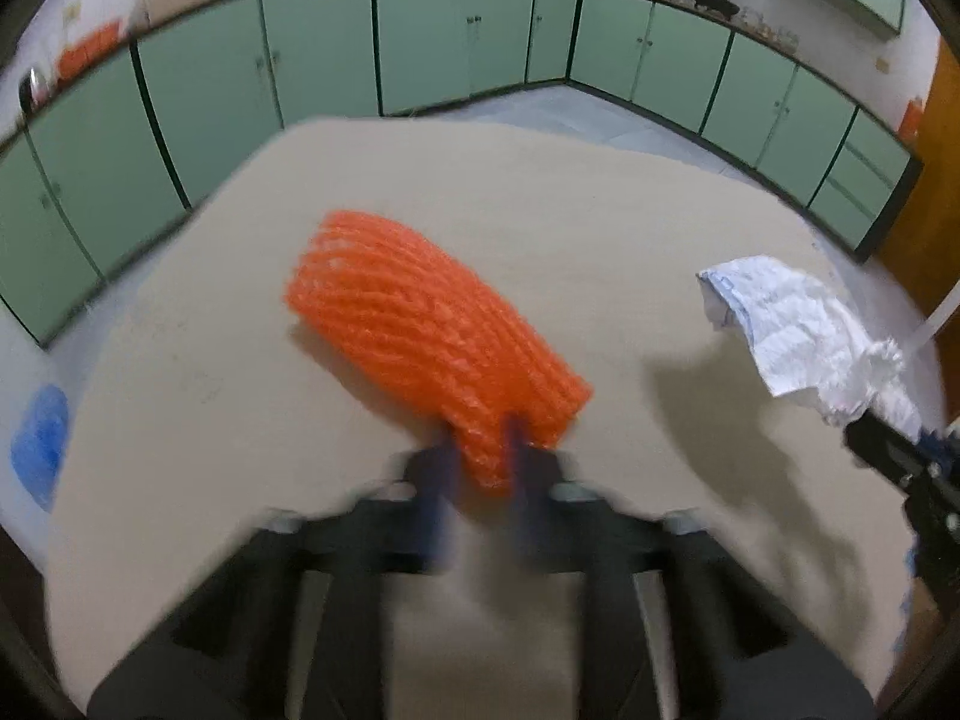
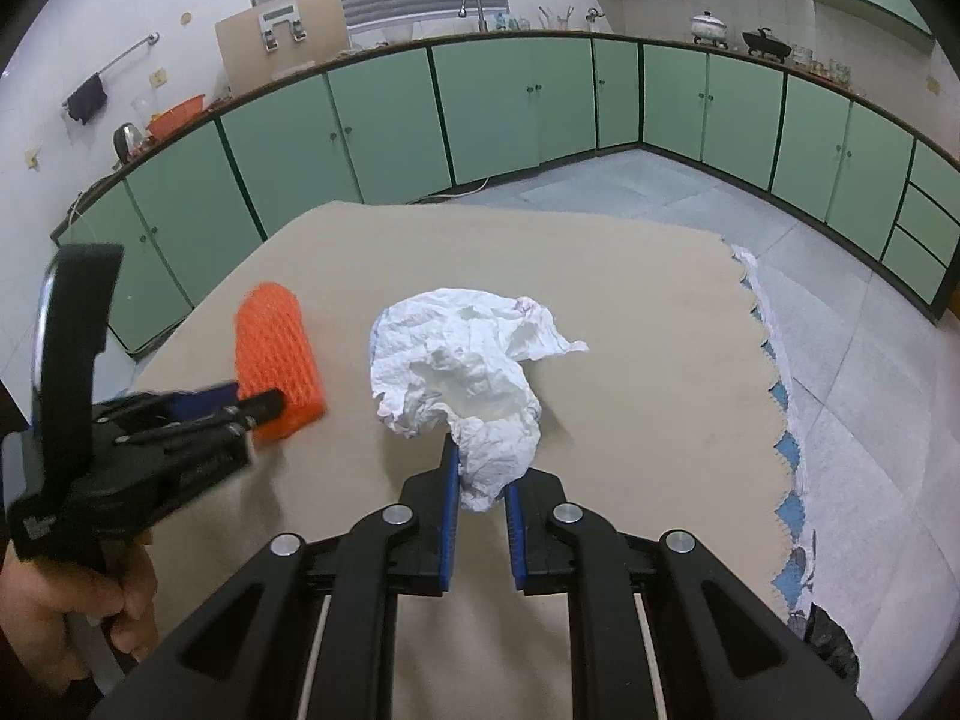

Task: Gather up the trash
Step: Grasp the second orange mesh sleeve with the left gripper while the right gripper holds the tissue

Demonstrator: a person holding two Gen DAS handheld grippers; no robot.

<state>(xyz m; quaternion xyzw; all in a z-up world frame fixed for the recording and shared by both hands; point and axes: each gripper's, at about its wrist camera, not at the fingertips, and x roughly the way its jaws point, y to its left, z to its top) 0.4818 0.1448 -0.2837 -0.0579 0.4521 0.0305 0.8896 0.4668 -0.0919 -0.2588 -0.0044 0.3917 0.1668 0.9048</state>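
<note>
Left wrist view riding behind left gripper [image 1: 483, 450], looking steeply down over beige table [image 1: 600, 228], close to orange foam net [image 1: 420, 330]. Right wrist view riding behind right gripper [image 2: 483, 480], facing same way, close to crumpled white paper [image 2: 462, 360]. Both views sharing table, net [image 2: 276, 360], paper [image 1: 798, 330], green cabinets [image 1: 420, 36]. Each seeing other gripper at edge.
</note>
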